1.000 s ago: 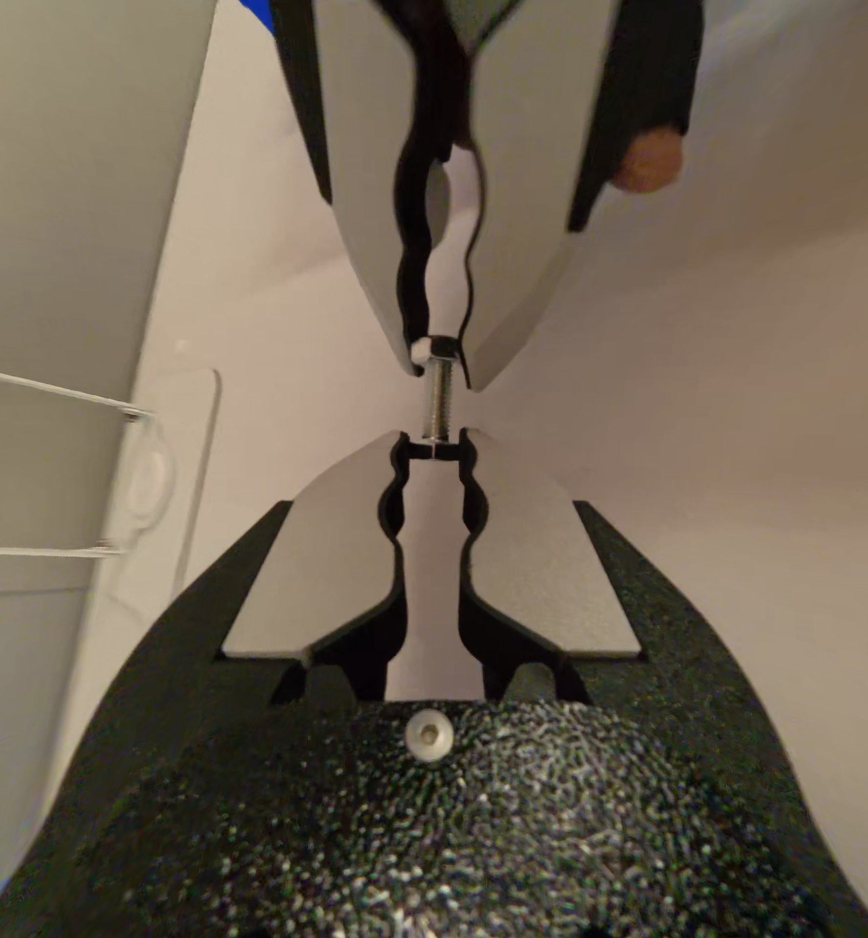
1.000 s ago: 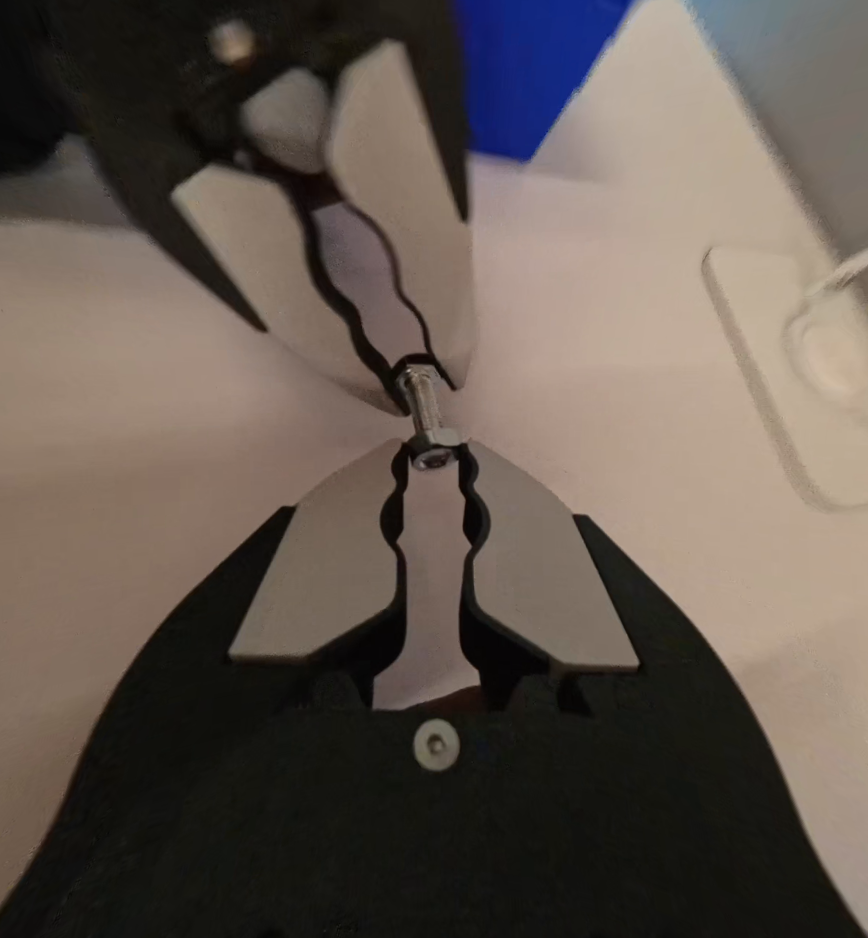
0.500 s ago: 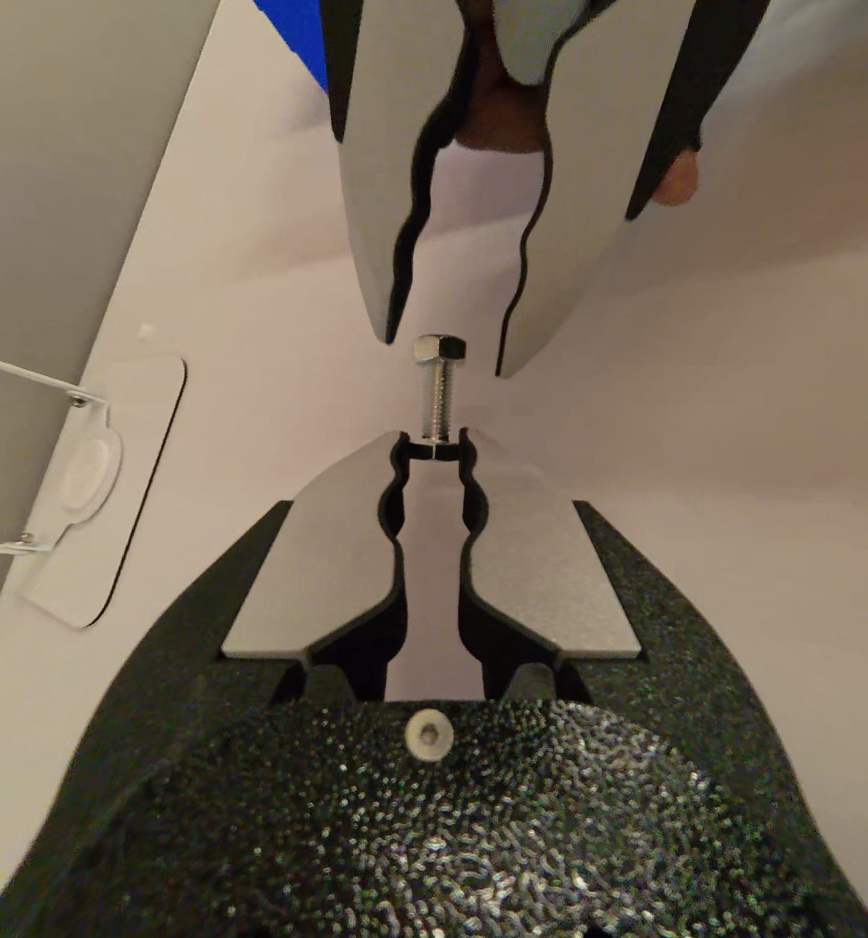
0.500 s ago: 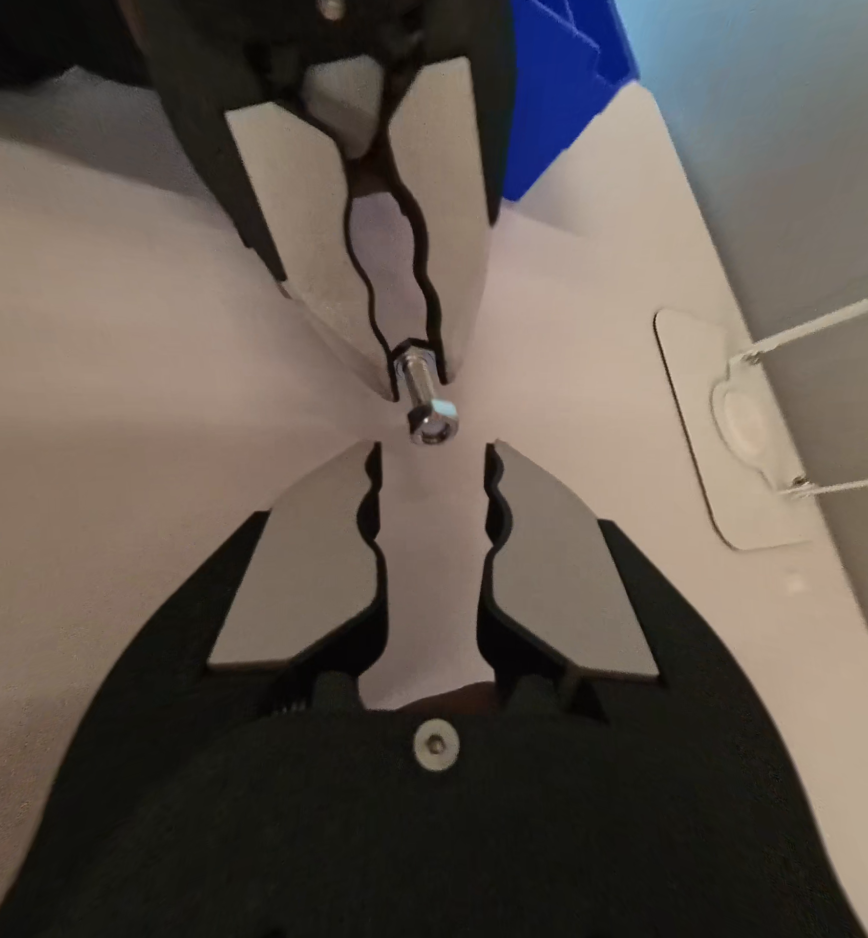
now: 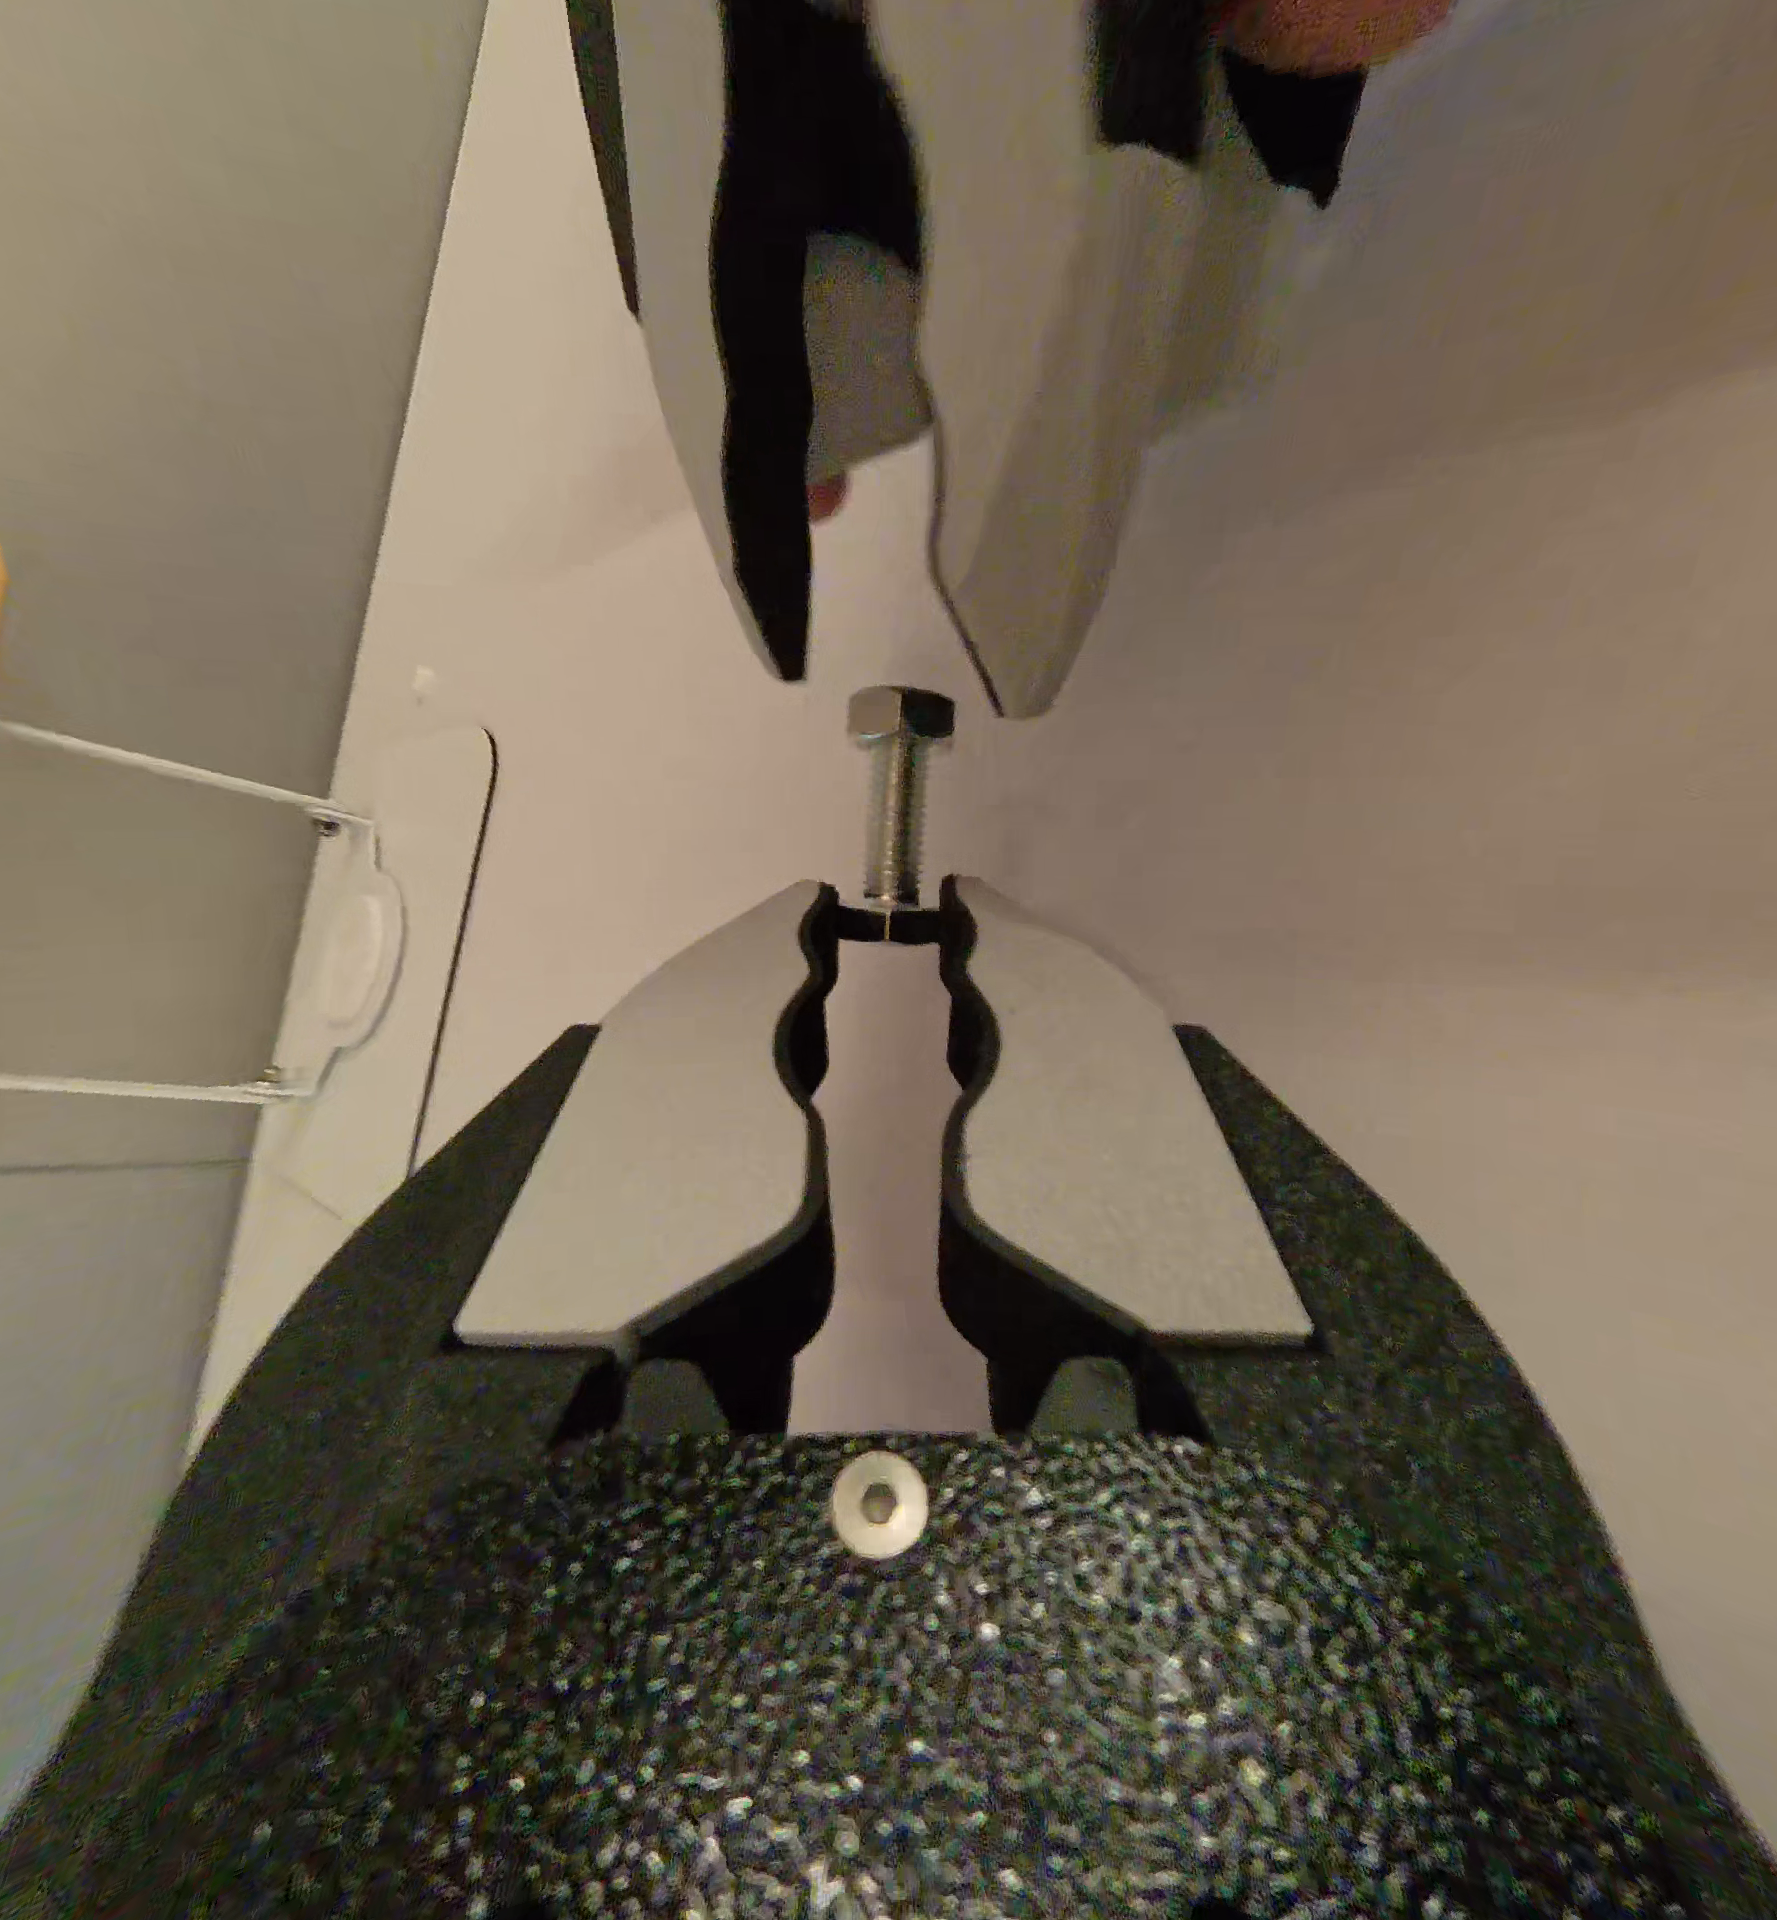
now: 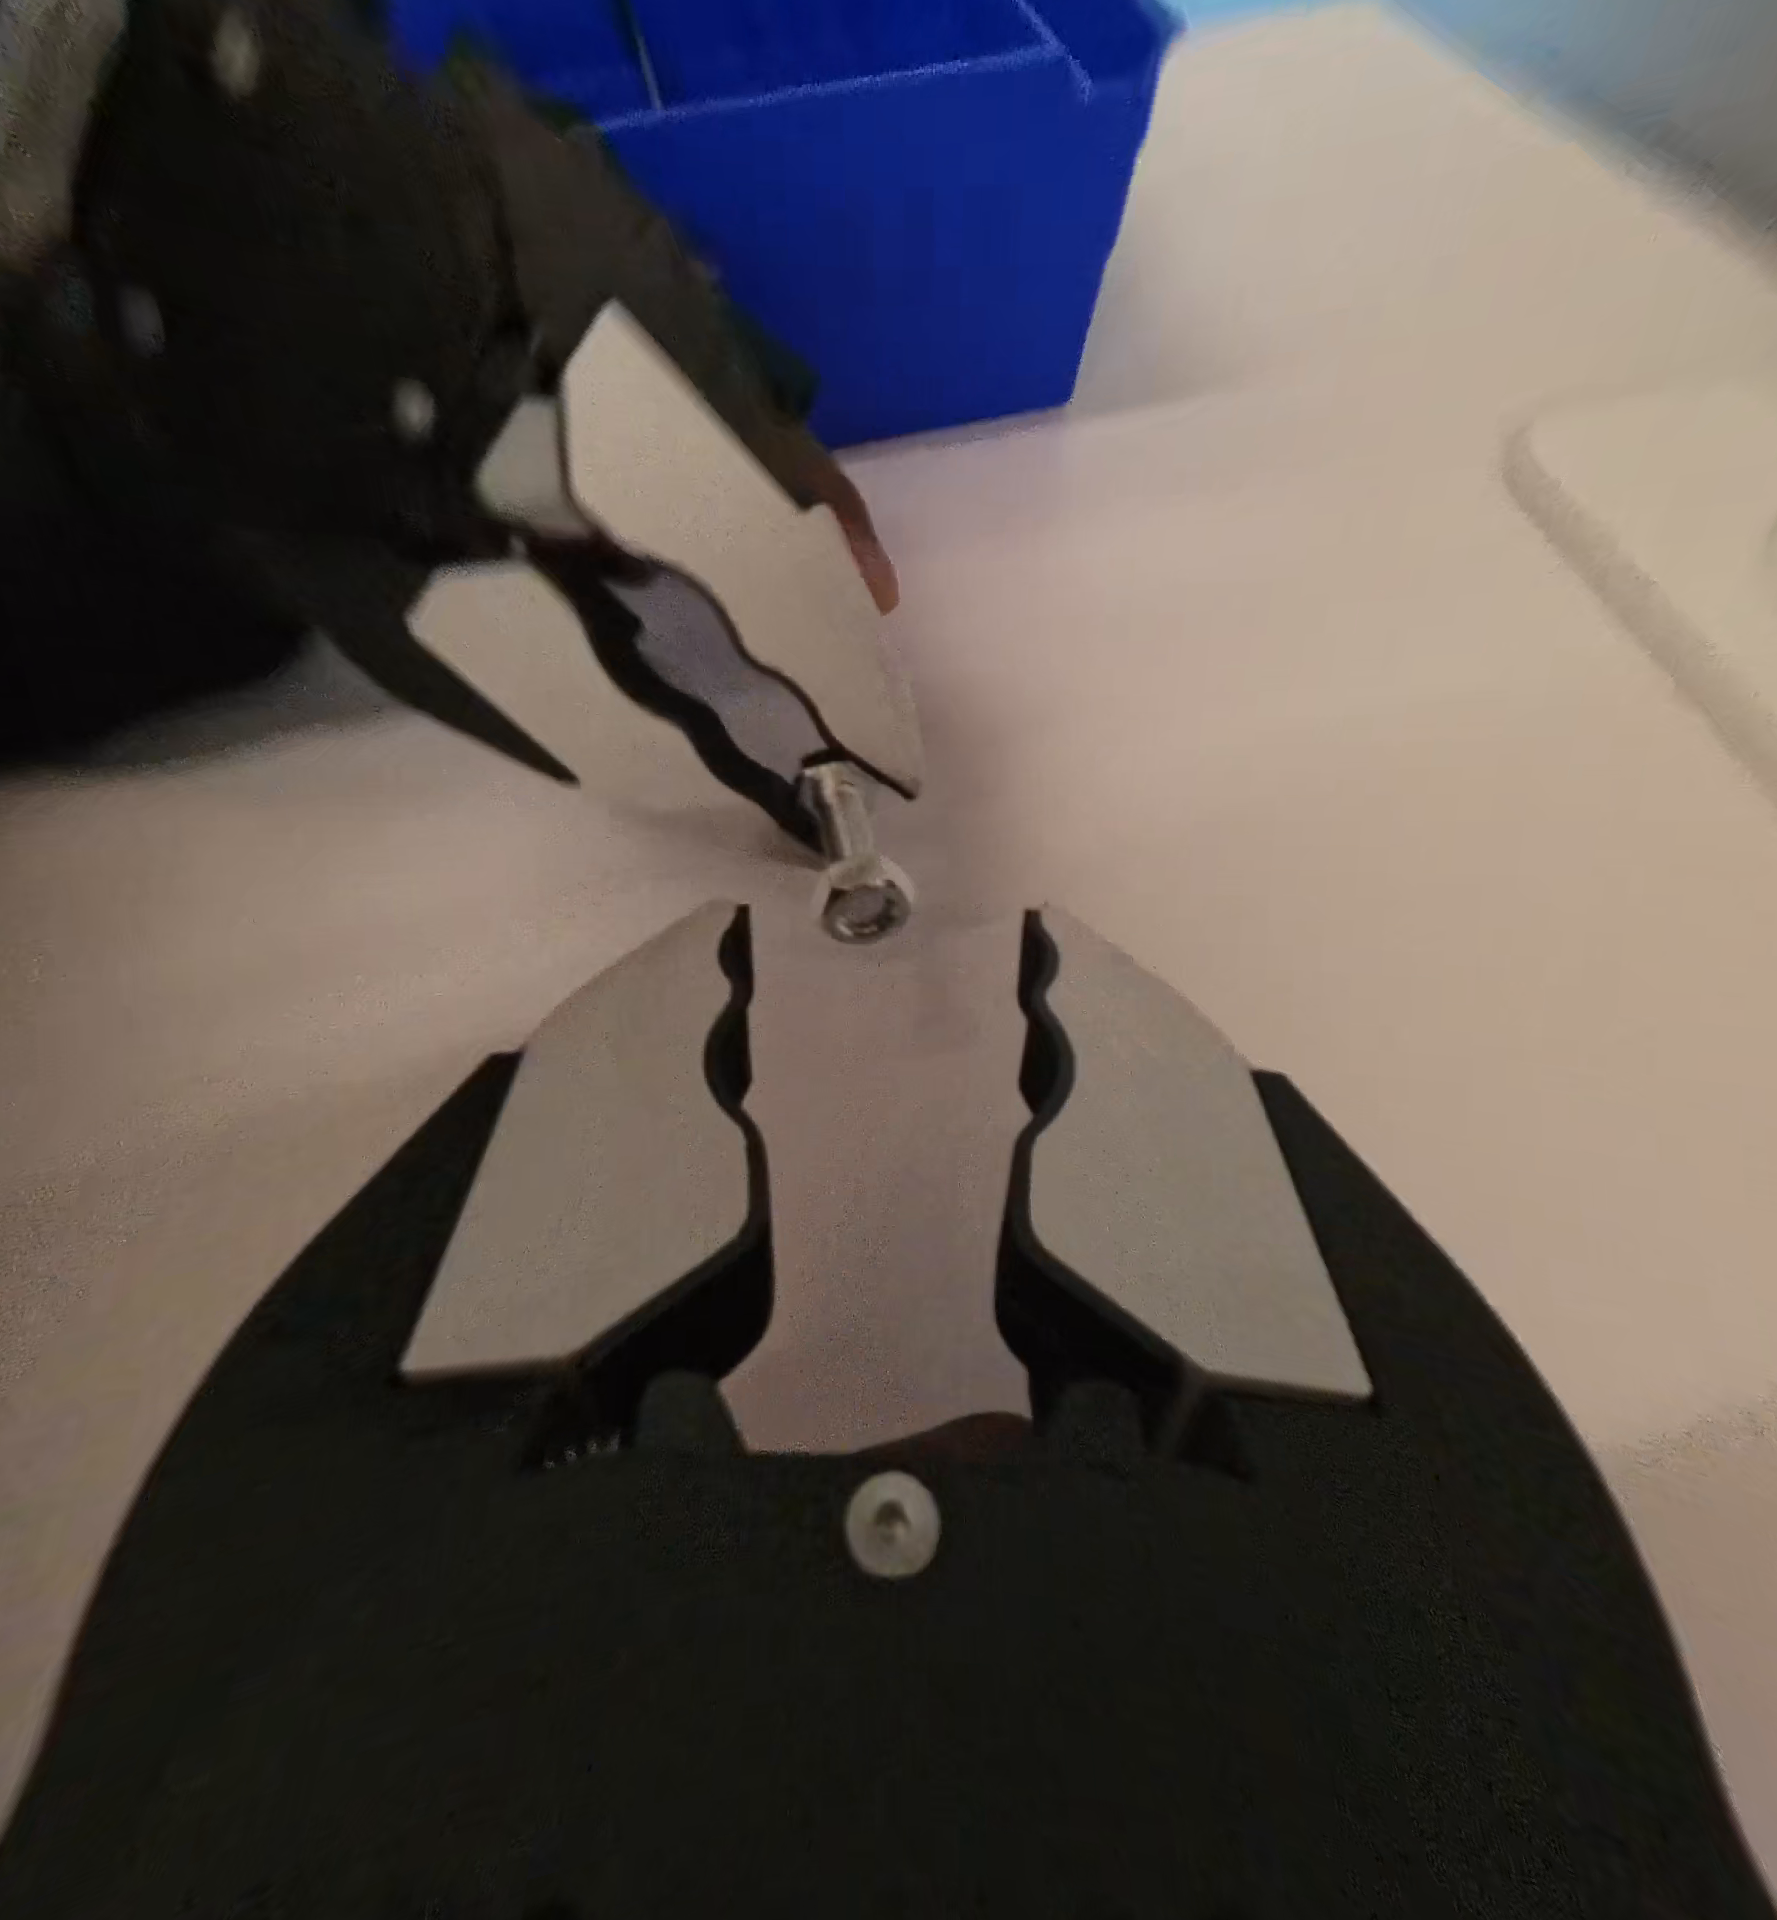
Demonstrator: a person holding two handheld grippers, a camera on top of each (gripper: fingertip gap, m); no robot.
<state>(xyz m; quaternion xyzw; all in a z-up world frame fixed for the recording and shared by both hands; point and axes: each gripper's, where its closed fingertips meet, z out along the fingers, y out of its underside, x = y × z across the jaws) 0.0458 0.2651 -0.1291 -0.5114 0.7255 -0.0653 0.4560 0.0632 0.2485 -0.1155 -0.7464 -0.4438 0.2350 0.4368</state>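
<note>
1. A white tabletop (image 6: 1279,831) lay under both grippers, with a grey wall (image 5: 188,312) along one edge.
2. A blue bin (image 6: 915,260) stood at the far side of the tabletop, behind the left gripper as the right wrist view showed it.
3. A clear plastic bracket (image 5: 344,935) sat on the tabletop against the wall, well apart from both grippers.
4. The right gripper (image 6: 884,925) stood spread open with nothing between its fingertips; its tips flanked the bolt's hex head just short of it, with a gap on each side.
5. The left gripper (image 5: 892,914) was clamped on the threaded end of the bolt.
6. The silver hex bolt (image 5: 896,810) stuck straight out from the left gripper's tips, head toward the right gripper.
</note>
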